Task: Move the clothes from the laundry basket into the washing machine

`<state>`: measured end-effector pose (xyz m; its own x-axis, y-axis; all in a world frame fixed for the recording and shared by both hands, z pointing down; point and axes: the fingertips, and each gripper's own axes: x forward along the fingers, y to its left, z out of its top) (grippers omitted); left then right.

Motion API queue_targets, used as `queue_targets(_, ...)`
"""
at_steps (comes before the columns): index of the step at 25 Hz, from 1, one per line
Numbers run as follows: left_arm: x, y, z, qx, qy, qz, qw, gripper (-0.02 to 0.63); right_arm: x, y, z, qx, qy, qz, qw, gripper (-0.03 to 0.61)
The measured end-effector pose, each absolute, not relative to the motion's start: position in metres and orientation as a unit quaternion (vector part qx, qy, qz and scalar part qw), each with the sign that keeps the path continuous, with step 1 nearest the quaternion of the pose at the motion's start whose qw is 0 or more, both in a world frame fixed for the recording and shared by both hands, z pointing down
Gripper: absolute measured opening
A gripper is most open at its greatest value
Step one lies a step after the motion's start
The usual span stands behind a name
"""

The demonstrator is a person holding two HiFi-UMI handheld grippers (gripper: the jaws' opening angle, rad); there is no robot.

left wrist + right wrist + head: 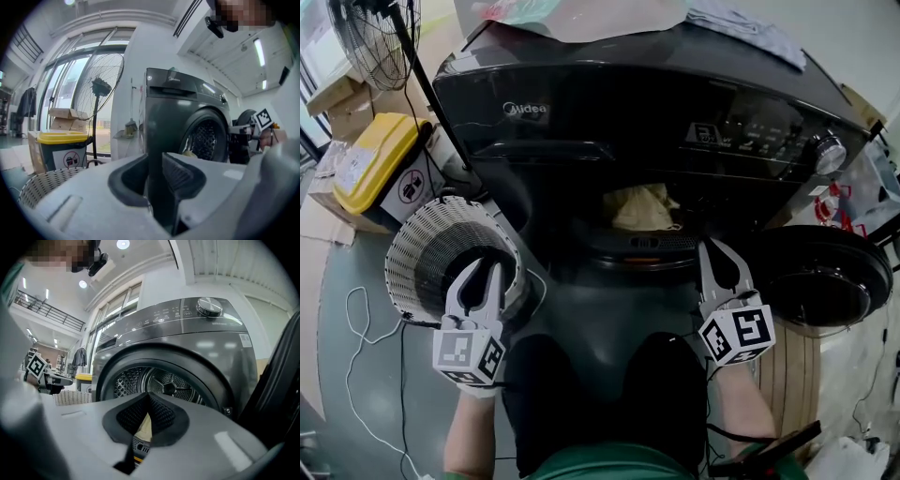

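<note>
The dark front-loading washing machine (628, 112) stands ahead of me, its round door (820, 272) swung open to the right. A yellowish cloth (642, 206) lies inside the drum, and in the right gripper view this cloth (144, 427) shows low behind the pads. My right gripper (714, 251) is shut and holds nothing in front of the drum opening (164, 385); its pads meet at the tip (149, 397). The white laundry basket (422, 244) sits at the left, its inside dark with no clothes visible. My left gripper (486, 270) hovers over it, open by a narrow gap (154, 161) and empty.
A yellow-lidded bin (375, 155) and cardboard boxes stand left of the machine, with a standing fan (375, 37) behind. Folded cloth (741, 23) lies on the machine's top. Thin cables (356, 328) trail over the floor at the left. A wooden panel (792, 366) is under the door.
</note>
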<state>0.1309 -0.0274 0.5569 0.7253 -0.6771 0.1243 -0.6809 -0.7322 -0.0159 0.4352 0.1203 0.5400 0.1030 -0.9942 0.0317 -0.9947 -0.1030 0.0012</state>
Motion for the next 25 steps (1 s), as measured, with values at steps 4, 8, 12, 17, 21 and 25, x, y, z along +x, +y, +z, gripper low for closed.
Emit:
queue_targets(4, 0.131, -0.026, 0.562, 0.928, -0.366, 0.066, 0.015, 0.091, 0.434, 0.121, 0.541, 0.74, -0.673, 0.011, 0.0, 0.002)
queue_targets(8, 0.129, -0.024, 0.56, 0.928, -0.366, 0.067, 0.012, 0.091, 0.431, 0.123, 0.54, 0.737, -0.676, 0.016, -0.008, 0.002)
queue_targets(12, 0.125, -0.023, 0.558, 0.927, -0.368, 0.065, 0.011, 0.091, 0.426, 0.124, 0.536, 0.732, -0.681, 0.011, -0.009, 0.002)
queue_targets(17, 0.123, -0.023, 0.557, 0.927, -0.369, 0.064, 0.012, 0.091, 0.425, 0.127, 0.532, 0.733, -0.68, 0.01, -0.01, 0.002)
queue_targets(21, 0.123, -0.021, 0.555, 0.929, -0.365, 0.064, 0.011, 0.091, 0.424, 0.129, 0.527, 0.733, -0.68, 0.008, -0.009, 0.002)
queue_targets(25, 0.122, -0.022, 0.554, 0.929, -0.363, 0.063, 0.008, 0.091, 0.422, 0.132, 0.522, 0.733, -0.68, 0.003, -0.012, 0.002)
